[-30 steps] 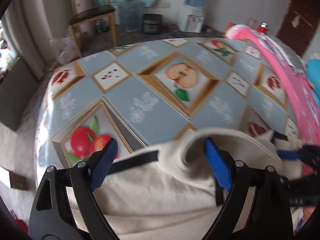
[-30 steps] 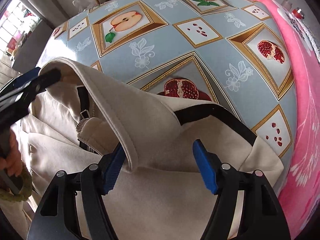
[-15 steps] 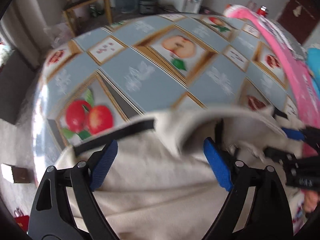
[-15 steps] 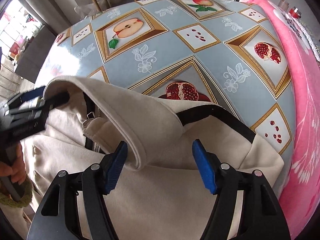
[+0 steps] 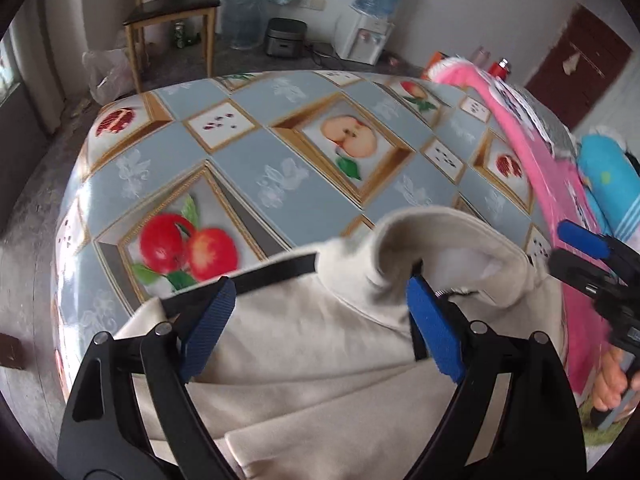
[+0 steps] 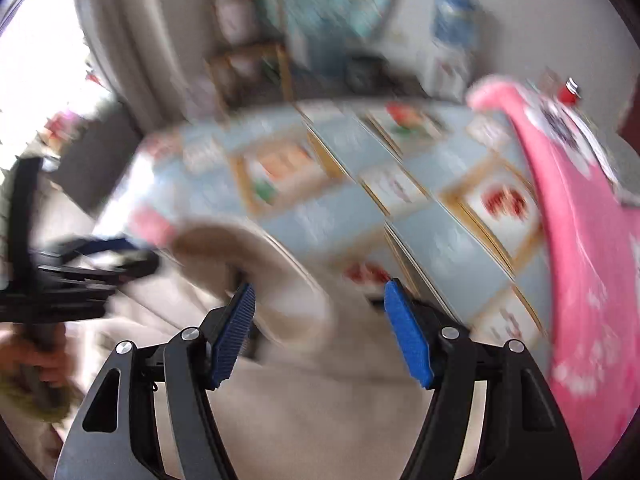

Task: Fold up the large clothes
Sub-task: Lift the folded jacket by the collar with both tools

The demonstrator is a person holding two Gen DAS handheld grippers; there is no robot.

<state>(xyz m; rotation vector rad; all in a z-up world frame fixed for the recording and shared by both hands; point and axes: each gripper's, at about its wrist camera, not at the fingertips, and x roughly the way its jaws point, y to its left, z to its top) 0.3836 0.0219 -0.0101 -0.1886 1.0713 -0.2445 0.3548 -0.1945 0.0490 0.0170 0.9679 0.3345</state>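
A cream jacket [image 5: 320,352] with black trim and a stand-up collar [image 5: 436,236] lies at the near edge of the table; it also shows blurred in the right wrist view [image 6: 312,412]. My left gripper [image 5: 320,324] is open and empty, just above the jacket's shoulder below the collar. My right gripper [image 6: 320,336] is open and empty above the jacket beside the collar; it shows in the left wrist view [image 5: 576,248] at the right. The left gripper shows at the left of the right wrist view [image 6: 112,256].
The table wears a blue cloth with fruit pictures [image 5: 280,168]. A pink blanket [image 5: 532,152] runs along its right side, with a blue bundle [image 5: 608,184] beyond. A wooden chair [image 5: 172,20], a water dispenser [image 5: 368,28] and a rice cooker [image 5: 286,36] stand behind.
My right gripper has lifted and tilted up fast, blurring its view; the room now shows. My left gripper has drawn back slightly and tilted up. Both stay open.
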